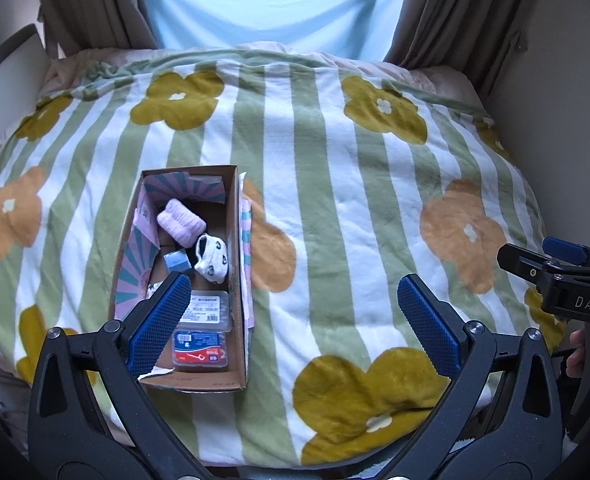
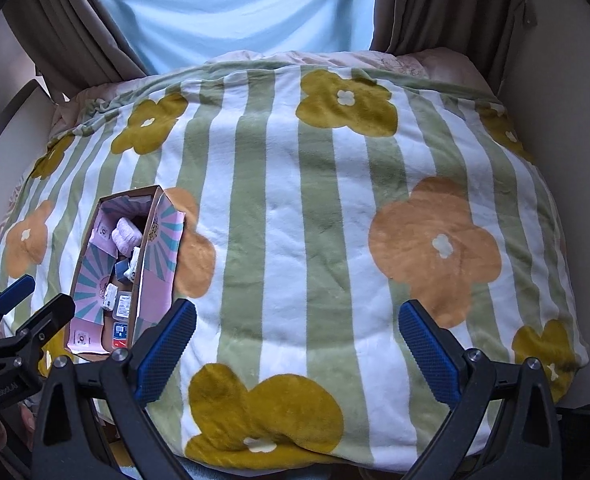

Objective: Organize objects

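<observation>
The cardboard box [image 1: 237, 280] sits on the striped flower blanket [image 1: 335, 200], and everything the task concerns appears already to be inside it; no loose item shows on the blanket in either view. The left gripper [image 1: 295, 320] has its 2 blue fingers [image 1: 427, 320] spread wide and holds nothing; its left finger hangs over the near half of the box, while the box's right wall falls between the 2 fingers, closer to the left one. The right gripper [image 2: 297, 344] is likewise wide open and empty, with the box well off beyond its left finger, toward the left gripper. Inside the box, the pink rolled socks [image 1: 181, 220] lie at the end farthest from the fingers, the white patterned socks [image 1: 211, 258] just nearer and against the right wall, a small grey-blue block [image 1: 177, 261] beside them, and 2 flat plastic packs [image 1: 203, 328] at the near end, partly hidden under the left finger. By the look of them, both sock bundles would be light and soft, squashing under the pads, so a pinch across the middle of the roll should hold. The packs look stiff, smooth and probably slippery, best taken by opposite long edges. The box itself seems light but thin-walled, with loose inner flaps; gripping 1 wall near a corner would likely be firmer than mid-span, where the card could bend.
</observation>
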